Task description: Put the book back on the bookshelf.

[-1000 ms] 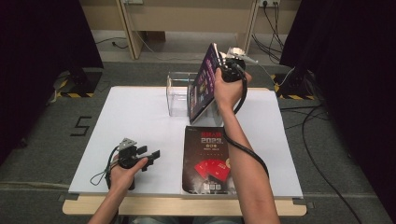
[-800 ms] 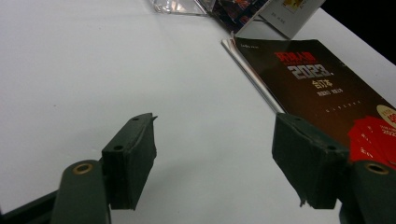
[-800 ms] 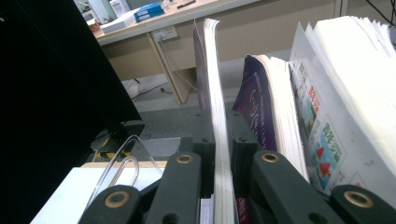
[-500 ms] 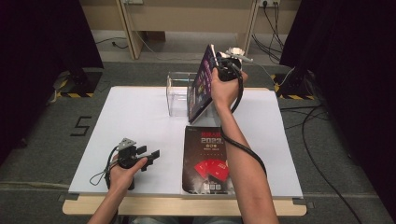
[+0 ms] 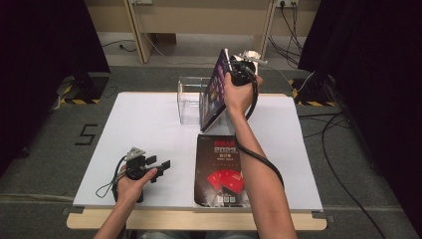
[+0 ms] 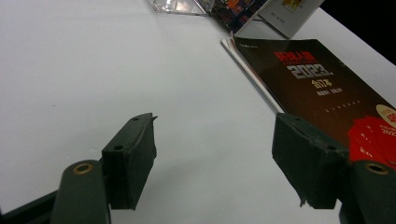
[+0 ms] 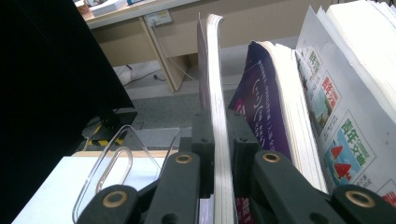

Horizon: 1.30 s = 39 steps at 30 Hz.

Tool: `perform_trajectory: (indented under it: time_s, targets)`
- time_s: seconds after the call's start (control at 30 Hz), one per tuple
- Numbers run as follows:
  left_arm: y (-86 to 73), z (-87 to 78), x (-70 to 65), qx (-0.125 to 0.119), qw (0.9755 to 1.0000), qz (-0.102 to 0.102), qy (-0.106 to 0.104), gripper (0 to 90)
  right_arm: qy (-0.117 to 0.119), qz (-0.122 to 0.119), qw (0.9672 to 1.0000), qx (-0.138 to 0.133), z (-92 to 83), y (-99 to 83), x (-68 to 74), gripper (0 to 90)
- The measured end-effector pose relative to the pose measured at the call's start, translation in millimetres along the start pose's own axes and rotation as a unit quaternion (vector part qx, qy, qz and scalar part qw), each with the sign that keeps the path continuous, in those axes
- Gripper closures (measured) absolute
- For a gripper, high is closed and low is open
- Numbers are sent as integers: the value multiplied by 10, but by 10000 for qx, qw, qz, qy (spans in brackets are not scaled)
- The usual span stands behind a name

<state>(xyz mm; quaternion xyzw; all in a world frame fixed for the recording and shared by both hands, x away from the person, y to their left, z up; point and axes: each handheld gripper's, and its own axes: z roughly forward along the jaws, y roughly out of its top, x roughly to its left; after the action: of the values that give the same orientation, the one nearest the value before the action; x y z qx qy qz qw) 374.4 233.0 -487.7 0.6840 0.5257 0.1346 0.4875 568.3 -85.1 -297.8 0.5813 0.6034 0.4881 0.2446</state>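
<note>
While your right tool (image 5: 233,67) clamps the magazine (image 5: 215,92) by its edge, you hold it upright at the clear rack (image 5: 188,99), ready for filing. Your left tool (image 5: 161,163) rests wide and empty on the bench (image 5: 144,124), beside the black booklet (image 5: 221,169).

A purple-covered magazine (image 5: 215,89) stands tilted on edge at the clear rack (image 5: 189,99). Its spine edge rests on the white table (image 5: 139,129).

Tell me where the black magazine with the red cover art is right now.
In the high view the black magazine lies flat at the table's near edge, right of centre, beside the right forearm and right of the left gripper.
</note>
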Motion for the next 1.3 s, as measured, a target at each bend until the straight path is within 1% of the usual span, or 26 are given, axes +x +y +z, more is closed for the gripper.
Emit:
perform_trajectory:
  time_s: [0.23, 0.37, 0.53, 0.67, 0.73, 0.83, 0.9, 0.93, 1.0, 1.1, 1.27, 1.3]
  targets:
    - [-7, 11, -9, 20, 10000, 4, -15, 294, -62, -19, 9998, 172, -30, 23, 0, 783]
    - [-6, 5, 3, 8, 10000, -10, 3, 294, -117, -105, 9996, 235, -54, 24, -4, 749]
    - [-3, -6, 8, -4, 10000, 0, 15, 294, -46, -113, 9993, 350, -126, 17, -21, 730]
    - [-5, 4, -2, -2, 10000, -6, 5, 294, -102, -160, 9993, 314, -213, 18, -39, 724]
    - [-5, 7, -8, -11, 10000, -11, -3, 294, -138, -182, 9995, 221, -260, 33, -45, 723]
    - [-4, 8, -12, -1, 10000, 5, -2, 294, -125, -184, 9996, 177, -347, 68, -69, 737]
    - [-4, 9, -16, 1, 10000, 13, -3, 294, -86, -177, 9997, 124, -400, 69, -87, 748]
    - [-5, 10, -17, 4, 10000, 17, -3, 294, -104, -190, 9997, 99, -428, 64, -95, 760]
    - [-6, 12, -21, 4, 10000, 18, -4, 295, -74, -193, 9998, 64, -473, 46, -115, 794]
    - [-4, 9, -29, -6, 10000, 25, -7, 295, -27, -140, 9999, 77, -518, 7, -150, 812]
    - [-4, 5, -26, -12, 10000, 21, -2, 295, 36, -168, 9998, -86, -623, -63, -175, 865]
    - [-5, 5, -26, -10, 10000, 22, -1, 295, 36, -168, 9998, -86, -623, -63, -175, 865]
